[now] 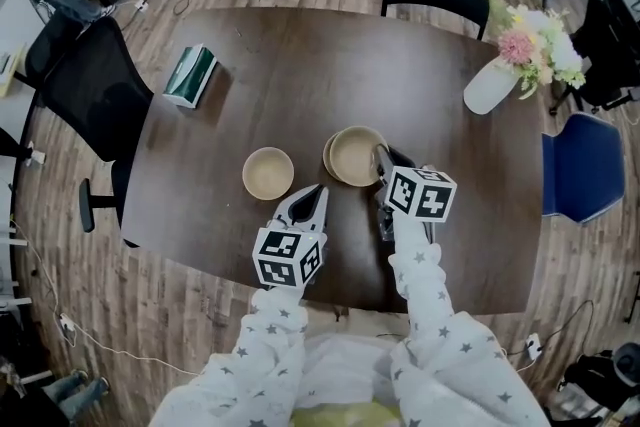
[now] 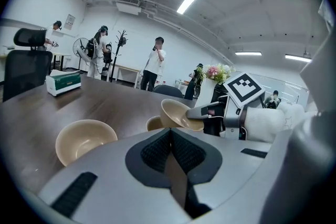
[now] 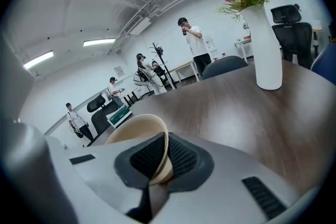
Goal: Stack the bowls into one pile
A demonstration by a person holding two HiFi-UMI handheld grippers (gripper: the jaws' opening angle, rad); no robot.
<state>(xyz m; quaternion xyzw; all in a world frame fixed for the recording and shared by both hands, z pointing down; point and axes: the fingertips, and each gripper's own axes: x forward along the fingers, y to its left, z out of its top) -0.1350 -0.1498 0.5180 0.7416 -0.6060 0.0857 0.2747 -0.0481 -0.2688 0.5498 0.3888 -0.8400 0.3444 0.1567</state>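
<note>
Three beige bowls are on or over the dark table [image 1: 280,55]. One bowl [image 1: 268,172] stands alone at the left, also seen in the left gripper view [image 2: 84,139]. My right gripper [image 1: 381,155] is shut on the rim of a second bowl [image 1: 358,155] and holds it tilted, above and partly over the third bowl [image 1: 328,155]. In the right gripper view the pads [image 3: 181,157] pinch that bowl's wall [image 3: 139,131]. My left gripper [image 1: 316,191] is shut with nothing between its pads [image 2: 157,152], near the table's front, between the lone bowl and the held bowl [image 2: 176,113].
A green tissue box [image 1: 190,75] lies at the table's far left. A white vase with flowers [image 1: 495,85] stands at the far right. Black chairs [image 1: 95,85] and a blue chair [image 1: 580,165] ring the table. Several people stand beyond it.
</note>
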